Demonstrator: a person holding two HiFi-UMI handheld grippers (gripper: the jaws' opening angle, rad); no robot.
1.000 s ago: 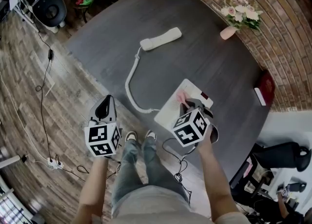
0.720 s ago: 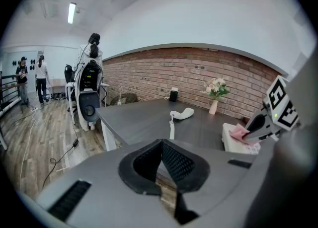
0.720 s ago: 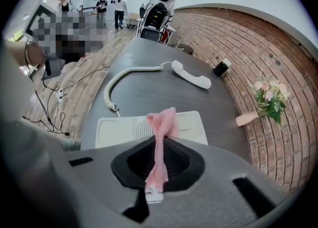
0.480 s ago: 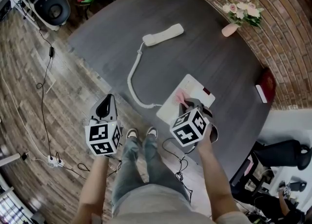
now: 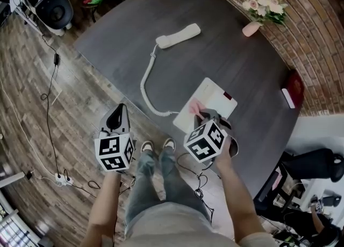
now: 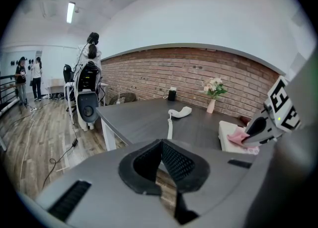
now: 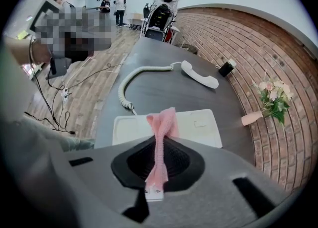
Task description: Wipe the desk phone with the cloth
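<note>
The cloth point(image 7: 162, 132) is clamped in the right gripper point(image 5: 204, 114) at the desk phone point(image 5: 214, 99); wiping seems under way; a pressed sweep is called for. The left gripper point(image 5: 115, 118) is closed on nothing.

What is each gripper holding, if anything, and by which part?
The right gripper is shut on the pink cloth, pinching its bunched middle, with both ends sticking out. The left gripper is shut, empty.

no legible text, brand or number; square coded markers on left gripper point(image 5: 119, 110), right gripper point(image 5: 201, 113)
</note>
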